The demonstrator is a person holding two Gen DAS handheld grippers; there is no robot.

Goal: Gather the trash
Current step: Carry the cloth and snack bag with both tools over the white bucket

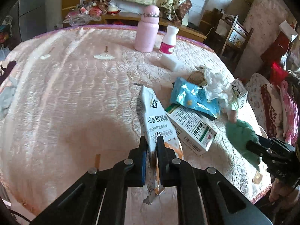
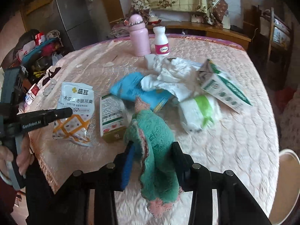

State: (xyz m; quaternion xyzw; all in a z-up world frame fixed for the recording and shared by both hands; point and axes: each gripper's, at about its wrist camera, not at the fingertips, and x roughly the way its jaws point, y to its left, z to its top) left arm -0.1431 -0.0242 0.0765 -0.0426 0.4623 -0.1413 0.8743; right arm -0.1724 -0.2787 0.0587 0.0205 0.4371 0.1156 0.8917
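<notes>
The left tool (image 1: 151,146) pinches a white pouch (image 1: 156,120) at its lower part. The right tool (image 2: 152,153) grips a green cloth (image 2: 155,142). Beyond both, box (image 1: 191,127), blue wrapper (image 1: 193,97), tissue (image 2: 172,75) lie on the bench (image 1: 75,93).

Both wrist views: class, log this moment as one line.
left gripper shut on food pouch | right gripper shut on green cloth | table: trash remains
</notes>
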